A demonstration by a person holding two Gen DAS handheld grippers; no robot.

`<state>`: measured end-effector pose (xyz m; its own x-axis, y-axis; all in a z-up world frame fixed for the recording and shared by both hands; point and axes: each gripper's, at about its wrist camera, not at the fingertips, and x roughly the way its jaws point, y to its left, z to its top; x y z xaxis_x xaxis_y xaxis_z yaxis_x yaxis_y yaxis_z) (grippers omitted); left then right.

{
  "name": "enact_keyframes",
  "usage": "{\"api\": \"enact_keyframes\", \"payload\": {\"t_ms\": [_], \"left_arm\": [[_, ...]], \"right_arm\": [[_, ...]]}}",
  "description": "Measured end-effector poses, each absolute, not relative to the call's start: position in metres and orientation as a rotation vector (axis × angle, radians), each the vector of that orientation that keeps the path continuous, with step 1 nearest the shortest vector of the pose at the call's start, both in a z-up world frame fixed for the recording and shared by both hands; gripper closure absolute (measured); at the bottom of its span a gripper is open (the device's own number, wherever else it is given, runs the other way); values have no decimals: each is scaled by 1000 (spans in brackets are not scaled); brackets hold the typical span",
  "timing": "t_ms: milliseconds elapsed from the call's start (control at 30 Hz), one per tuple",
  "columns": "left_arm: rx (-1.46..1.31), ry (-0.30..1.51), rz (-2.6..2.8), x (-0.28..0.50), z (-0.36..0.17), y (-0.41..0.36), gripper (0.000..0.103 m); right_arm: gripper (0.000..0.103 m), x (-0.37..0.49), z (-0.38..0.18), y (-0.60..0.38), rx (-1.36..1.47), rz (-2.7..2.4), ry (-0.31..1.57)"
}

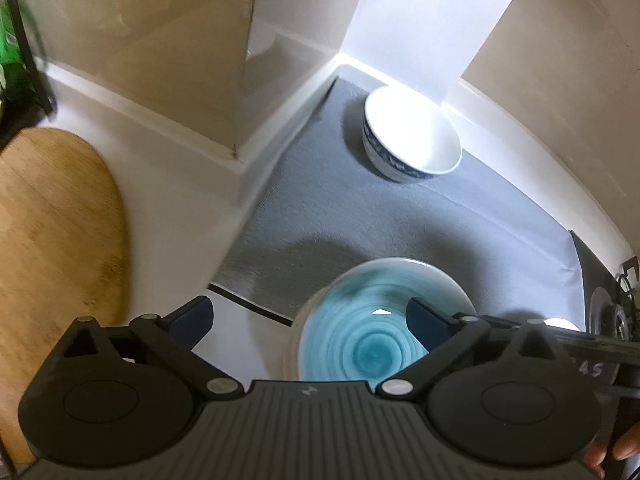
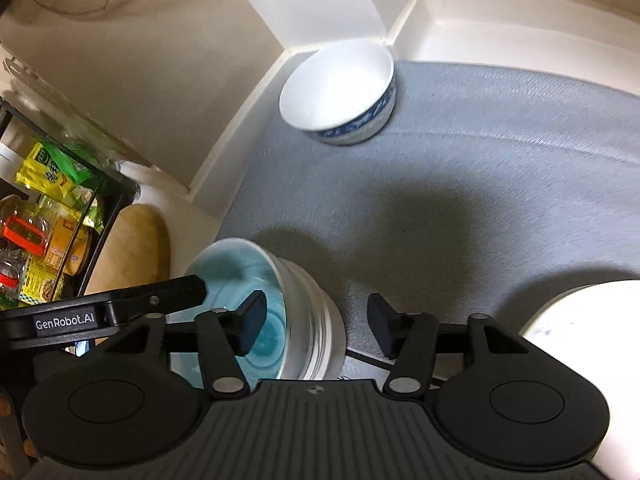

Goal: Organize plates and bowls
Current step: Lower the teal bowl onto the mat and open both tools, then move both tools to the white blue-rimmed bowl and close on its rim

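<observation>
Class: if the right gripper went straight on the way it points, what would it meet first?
Probably the teal bowl's rim: it sits between the open right gripper's fingers. Past it, only grey mat; depth is unclear.

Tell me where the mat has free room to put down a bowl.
The grey mat is bare between the white bowl with blue pattern in the corner and the teal-glazed bowl at its near edge. It is crowded near the teal bowl, where both grippers hover.
</observation>
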<state>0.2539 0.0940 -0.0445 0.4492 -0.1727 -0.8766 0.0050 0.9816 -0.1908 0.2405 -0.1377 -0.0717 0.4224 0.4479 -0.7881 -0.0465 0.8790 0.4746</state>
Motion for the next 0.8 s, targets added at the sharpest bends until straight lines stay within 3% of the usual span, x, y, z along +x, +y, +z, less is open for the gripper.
{"api": "enact_keyframes", "payload": {"t_ms": [400,800], "left_arm": [[-75,1036,-74,269,-14,75,1],[-18,1063,-45,310,-17,49,1]], "right_arm": [[36,257,-36,-155,367,282,946],[31,296,-48,-167,365,246,926]]}}
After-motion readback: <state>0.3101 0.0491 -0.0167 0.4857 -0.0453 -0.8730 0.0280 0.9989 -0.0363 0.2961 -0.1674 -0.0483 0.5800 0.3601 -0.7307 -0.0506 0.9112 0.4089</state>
